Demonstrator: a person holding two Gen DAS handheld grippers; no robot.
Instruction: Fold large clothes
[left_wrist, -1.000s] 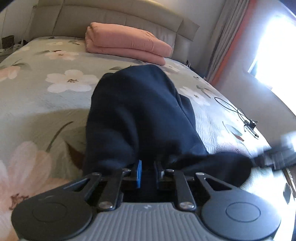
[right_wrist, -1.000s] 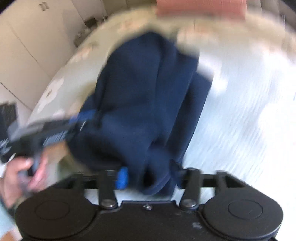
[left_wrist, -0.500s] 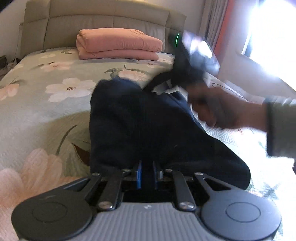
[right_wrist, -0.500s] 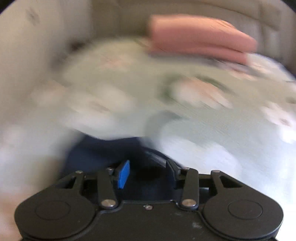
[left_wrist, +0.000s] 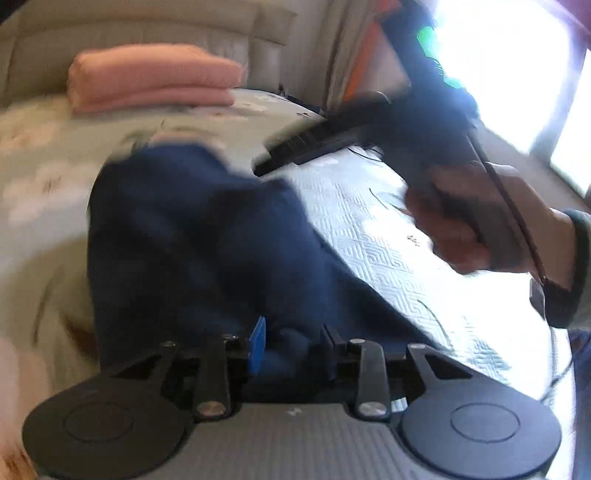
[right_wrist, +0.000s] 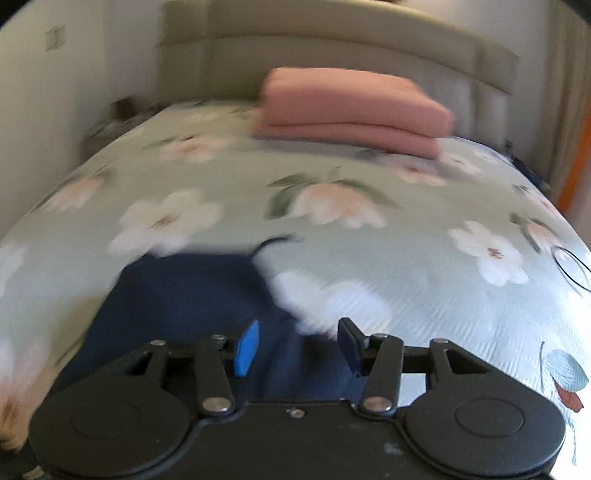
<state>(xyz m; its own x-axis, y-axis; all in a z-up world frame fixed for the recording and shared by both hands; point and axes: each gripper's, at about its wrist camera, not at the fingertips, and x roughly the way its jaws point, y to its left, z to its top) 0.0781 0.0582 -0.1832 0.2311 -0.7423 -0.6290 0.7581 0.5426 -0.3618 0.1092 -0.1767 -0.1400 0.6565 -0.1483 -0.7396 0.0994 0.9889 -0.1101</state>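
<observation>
Two grippers are over one navy garment (left_wrist: 192, 236), which lies bunched on the floral bedspread (right_wrist: 369, 258) toward the foot of the bed. In the left wrist view the left gripper (left_wrist: 291, 341) sits right at the garment's near edge, jaws opening, a fold of navy cloth bulging up between the blue pad and the black one; through the blur I can't tell if the pads are touching it. The right hand (left_wrist: 491, 221) shows in that same view, up and to the right, well clear of the cloth. In its own view the right gripper (right_wrist: 297, 345) hangs over the garment's right-hand edge, jaws apart, navy fabric showing below the gap and pale bedspread just beyond it, nothing pinched. A folded pink blanket (right_wrist: 351, 110) rests by the headboard (right_wrist: 332, 48), well apart from the garment.
</observation>
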